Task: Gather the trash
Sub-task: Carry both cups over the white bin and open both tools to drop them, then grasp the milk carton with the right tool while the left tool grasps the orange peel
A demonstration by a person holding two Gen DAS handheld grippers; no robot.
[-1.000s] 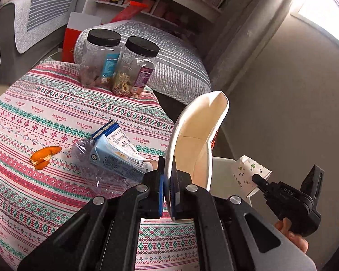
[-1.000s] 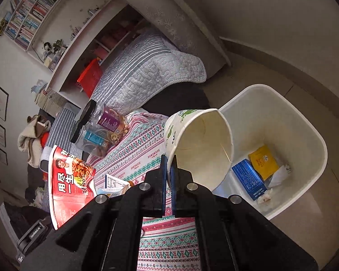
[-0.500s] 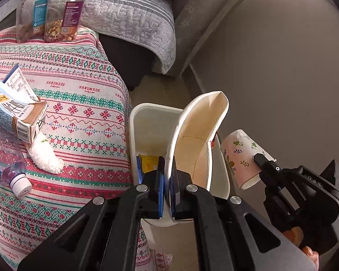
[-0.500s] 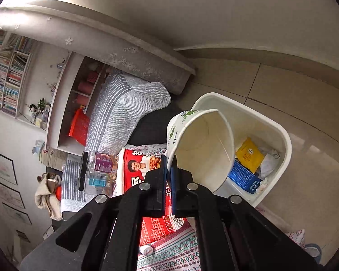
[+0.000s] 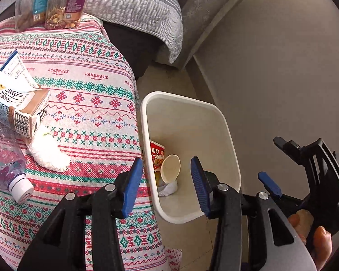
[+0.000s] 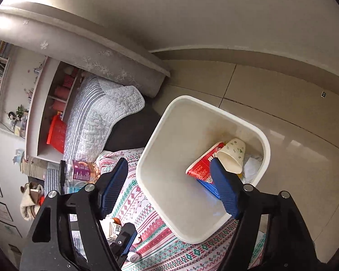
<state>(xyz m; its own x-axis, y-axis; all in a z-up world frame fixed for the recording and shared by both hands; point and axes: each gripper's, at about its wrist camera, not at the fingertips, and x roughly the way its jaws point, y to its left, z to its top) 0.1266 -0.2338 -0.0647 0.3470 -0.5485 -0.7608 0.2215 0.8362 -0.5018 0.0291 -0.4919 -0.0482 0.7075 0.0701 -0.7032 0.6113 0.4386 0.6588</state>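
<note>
A white trash bin (image 5: pixel 228 135) stands on the floor beside the table; it also shows in the right wrist view (image 6: pixel 151 153). Inside lie a red snack box (image 5: pixel 157 154), a floral paper cup (image 6: pixel 234 155) and crumpled white paper (image 5: pixel 169 188). My left gripper (image 5: pixel 167 187) is open and empty above the bin's near rim. My right gripper (image 6: pixel 171 188) is open and empty above the bin; it also shows at the right of the left wrist view (image 5: pixel 275 164). On the table lie a milk carton (image 5: pixel 15 110), a crushed plastic bottle (image 5: pixel 9 167) and a white tissue wad (image 5: pixel 47 151).
The table has a patterned red, green and white cloth (image 5: pixel 83 94). Two snack jars (image 5: pixel 54 2) stand at its far edge. A grey quilted sofa (image 5: pixel 135 6) is behind, and a beige wall (image 5: pixel 271 67) right of the bin. Shelves (image 6: pixel 56 117) stand beyond the sofa.
Both grippers have opened. The red box left my left gripper and the paper cup left my right gripper; both now lie in the bin.
</note>
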